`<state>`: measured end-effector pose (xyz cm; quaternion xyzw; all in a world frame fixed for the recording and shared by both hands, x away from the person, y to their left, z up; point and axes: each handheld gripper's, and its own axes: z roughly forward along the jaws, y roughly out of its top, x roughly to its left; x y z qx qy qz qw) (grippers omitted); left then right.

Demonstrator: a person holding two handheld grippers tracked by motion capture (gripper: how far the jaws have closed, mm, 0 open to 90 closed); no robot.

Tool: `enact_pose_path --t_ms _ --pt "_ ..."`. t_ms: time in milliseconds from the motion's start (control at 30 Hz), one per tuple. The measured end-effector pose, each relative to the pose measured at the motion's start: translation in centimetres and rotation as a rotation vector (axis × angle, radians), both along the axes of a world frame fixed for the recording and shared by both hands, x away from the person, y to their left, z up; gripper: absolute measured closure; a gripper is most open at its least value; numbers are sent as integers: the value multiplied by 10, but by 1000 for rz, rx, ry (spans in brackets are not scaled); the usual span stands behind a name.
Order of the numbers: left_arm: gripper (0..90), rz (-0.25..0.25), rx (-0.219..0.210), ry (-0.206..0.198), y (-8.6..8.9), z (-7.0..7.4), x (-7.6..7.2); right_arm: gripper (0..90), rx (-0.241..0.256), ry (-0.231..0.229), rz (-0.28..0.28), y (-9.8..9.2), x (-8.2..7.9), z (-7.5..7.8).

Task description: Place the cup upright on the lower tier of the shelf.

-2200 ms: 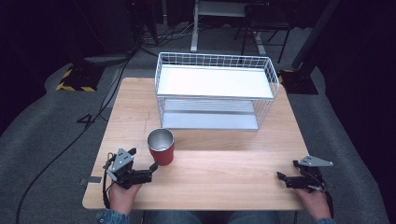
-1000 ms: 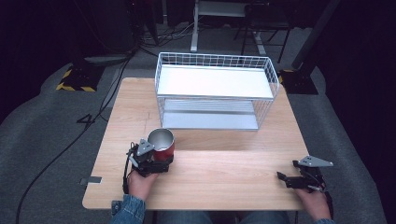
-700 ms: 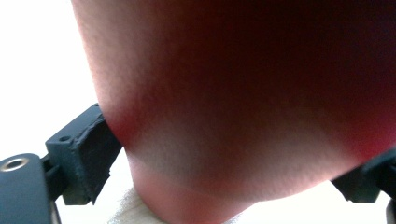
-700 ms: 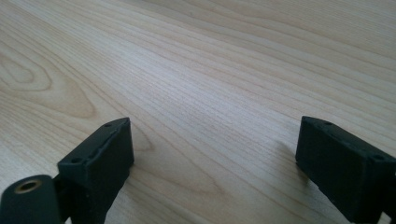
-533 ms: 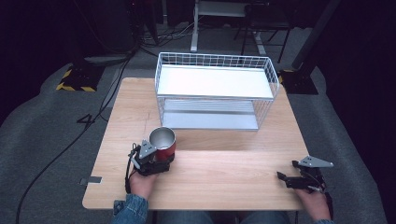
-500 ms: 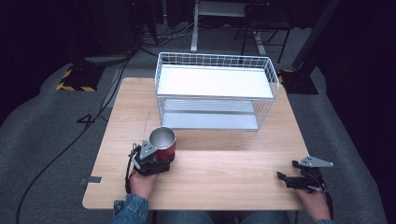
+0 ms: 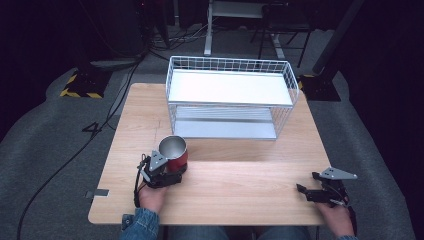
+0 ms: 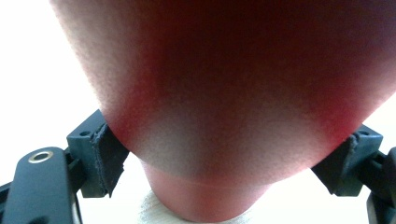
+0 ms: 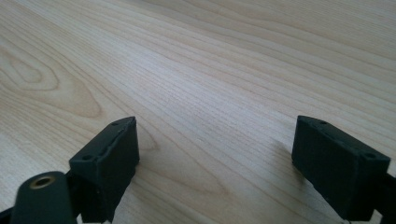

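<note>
Where the table's (image 7: 235,190) near-left part meets the person's left hand (image 7: 151,196), the left gripper (image 7: 167,172) sits low on the wood with a red cup (image 7: 173,153) between its jaws. Cup is upright, open top up, steel-coloured inside, standing on the table left of centre, in front of the rack's left end and apart from it. In the left gripper view the cup's (image 8: 224,107) red wall sits right against the lens, blurred; both pads (image 8: 108,154) press its sides low down, one per side. So the left gripper is closed around the cup, jaws spread to the cup's width. Cup base shows at the bottom edge on pale wood.

Centre back: white wire rack (image 7: 231,97), two tiers, white shelf on top with a wire rim, ribbed lower shelf. Nothing on either shelf.

Near-right corner: right gripper (image 7: 312,190) in the person's right hand (image 7: 334,216), grey plate on top, low over the table near its front edge, well apart from the cup. In the right gripper view the jaws stand wide apart, bare wood grain (image 9: 219,84) between them, gripping nothing.
</note>
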<state>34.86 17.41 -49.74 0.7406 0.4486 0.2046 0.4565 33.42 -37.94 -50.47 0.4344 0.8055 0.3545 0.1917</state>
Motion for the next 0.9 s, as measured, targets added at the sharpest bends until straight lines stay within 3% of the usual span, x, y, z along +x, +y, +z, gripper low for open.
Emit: enact_pose_path --t_ms 433,900 --pt "172 -10 -3 -9 -3 15 -4 152 1 0 -2 0 0 0" --pt "172 -71 -16 -34 -19 53 9 152 1 0 -2 0 0 0"
